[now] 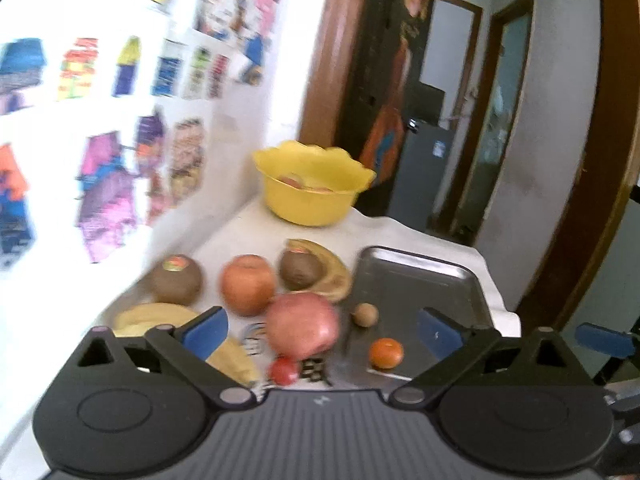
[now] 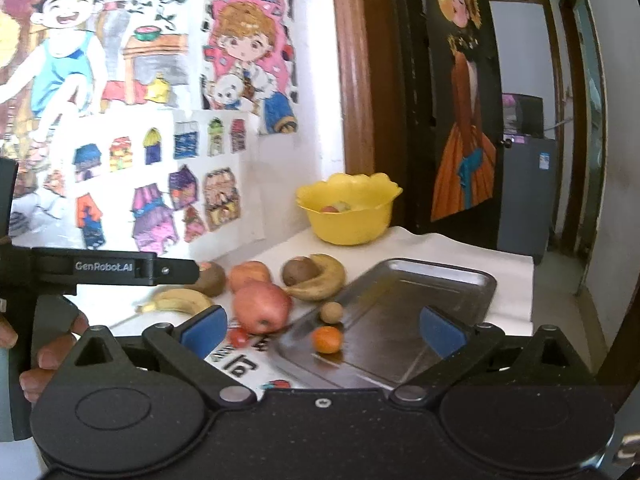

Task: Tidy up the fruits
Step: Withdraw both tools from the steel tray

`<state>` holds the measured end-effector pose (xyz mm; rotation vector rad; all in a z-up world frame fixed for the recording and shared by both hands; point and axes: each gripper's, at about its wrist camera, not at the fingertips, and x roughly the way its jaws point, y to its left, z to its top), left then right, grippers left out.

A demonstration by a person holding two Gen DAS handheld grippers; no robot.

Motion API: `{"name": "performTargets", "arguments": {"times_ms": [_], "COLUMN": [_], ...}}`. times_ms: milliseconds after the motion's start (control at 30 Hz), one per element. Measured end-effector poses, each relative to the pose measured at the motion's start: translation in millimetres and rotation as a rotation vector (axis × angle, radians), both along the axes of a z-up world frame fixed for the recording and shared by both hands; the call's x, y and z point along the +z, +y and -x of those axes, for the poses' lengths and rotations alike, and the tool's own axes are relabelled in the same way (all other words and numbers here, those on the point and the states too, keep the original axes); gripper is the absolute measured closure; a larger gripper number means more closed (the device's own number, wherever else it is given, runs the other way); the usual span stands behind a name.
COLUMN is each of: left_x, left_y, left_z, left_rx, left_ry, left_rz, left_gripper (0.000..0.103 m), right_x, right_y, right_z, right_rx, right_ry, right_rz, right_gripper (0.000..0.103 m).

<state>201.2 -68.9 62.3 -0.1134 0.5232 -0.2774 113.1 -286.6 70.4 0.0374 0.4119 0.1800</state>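
My left gripper [image 1: 322, 334] is open above the near fruits, nothing between its blue pads. A big red apple [image 1: 302, 326] lies just ahead of it, with a cherry tomato [image 1: 283, 370] beside it. On the near end of the metal tray [image 1: 416, 284] sit a small orange [image 1: 386, 353] and a small brown fruit [image 1: 365, 314]. My right gripper [image 2: 322, 332] is open too and empty, hovering over the tray [image 2: 400, 300] and the orange [image 2: 327, 339]. Behind lie two kiwis [image 1: 176, 280], a peach-coloured apple [image 1: 248, 284] and bananas [image 1: 332, 272].
A yellow bowl [image 1: 314, 192] holding some fruit stands at the table's far end by the wall. The wall with drawings runs along the left. The table edge drops off to the right of the tray. A hand [image 2: 52, 344] holds the left gripper's handle at the left.
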Motion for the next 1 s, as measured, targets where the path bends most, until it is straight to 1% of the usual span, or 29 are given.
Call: {"name": "performTargets", "arguments": {"times_ms": [100,233,433,667,1000], "left_x": [5,7,3,-11,-29], "left_y": [21,47,78,103,116], "left_z": [17,37,64,83,86], "left_rx": [0.044,0.092,0.135,0.15,0.138], "left_ry": [-0.025,-0.05,-0.056,-0.028,0.022], "left_rz": [-0.006,-0.04,-0.09,-0.114,-0.13], "left_gripper": [0.001,0.001,0.001,0.001,0.001], "right_x": [5,9,6,-9,-28], "right_y": [13,32,60,88,105], "right_z": [9,19,28,30,25], "right_rx": [0.024,0.057,0.107,0.126,0.117], "right_ry": [-0.009,-0.011,0.013,0.074,0.145], "right_rz": [-0.002,-0.005,-0.005,0.012,0.042], "right_gripper": [0.001,0.001,0.001,0.001,0.001]}}
